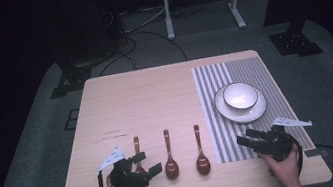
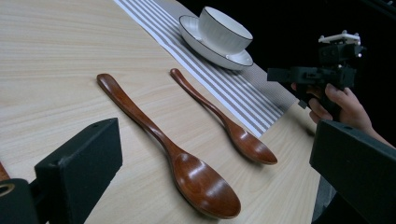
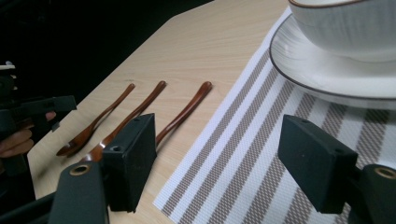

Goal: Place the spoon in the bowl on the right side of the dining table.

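- We see three brown wooden spoons in a row near the table's (image 1: 119,96) front edge, bowls toward the person, handles pointing to 12 o'clock.
- Our left gripper (image 1: 141,164) hovers over the left spoon (image 1: 136,149), at about 7 o'clock on the table; its jaws are spread wide and grip nothing.
- In the left gripper view the middle spoon (image 2: 184,161) lies between the two jaws, flat on the wood, and the right spoon (image 2: 233,128) lies just past it.
- Our right gripper (image 1: 249,139) sits at about 5 o'clock, over the near edge of the striped mat (image 1: 218,115); its jaws are also spread, with nothing between them.
- The right spoon is just beside the mat's left edge, at 9 o'clock from the right gripper.
- A white bowl (image 1: 240,95) stands on a white plate (image 1: 253,112) on the mat, at 12 o'clock from the right gripper.
- Left and right grippers are well apart, the middle and right spoons between them.
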### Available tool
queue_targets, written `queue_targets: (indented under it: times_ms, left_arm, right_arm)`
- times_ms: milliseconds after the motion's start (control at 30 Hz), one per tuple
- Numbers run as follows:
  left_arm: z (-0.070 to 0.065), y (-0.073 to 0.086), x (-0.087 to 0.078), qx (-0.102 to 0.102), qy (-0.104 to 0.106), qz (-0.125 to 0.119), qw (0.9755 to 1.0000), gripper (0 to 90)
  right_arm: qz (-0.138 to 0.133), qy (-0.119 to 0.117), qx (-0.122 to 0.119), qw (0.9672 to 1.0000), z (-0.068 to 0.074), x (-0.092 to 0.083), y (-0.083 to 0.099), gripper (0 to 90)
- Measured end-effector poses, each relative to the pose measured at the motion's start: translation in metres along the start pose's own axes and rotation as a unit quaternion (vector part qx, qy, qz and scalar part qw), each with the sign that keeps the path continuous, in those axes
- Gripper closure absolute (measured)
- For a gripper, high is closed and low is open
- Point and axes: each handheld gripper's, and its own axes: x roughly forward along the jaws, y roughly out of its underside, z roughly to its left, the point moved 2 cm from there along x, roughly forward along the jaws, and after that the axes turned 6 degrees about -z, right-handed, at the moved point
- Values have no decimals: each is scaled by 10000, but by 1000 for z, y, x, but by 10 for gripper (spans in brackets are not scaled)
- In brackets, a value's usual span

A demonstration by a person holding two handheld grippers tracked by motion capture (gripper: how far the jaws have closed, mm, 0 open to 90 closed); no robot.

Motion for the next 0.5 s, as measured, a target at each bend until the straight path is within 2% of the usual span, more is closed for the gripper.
queue_targets:
  times_ms: [500]
  left_arm:
    - [-8, 6, 11, -76, 173, 198, 9996, 12]
  right_arm:
    - [187, -199, -167, 9995, 14, 25, -14, 268]
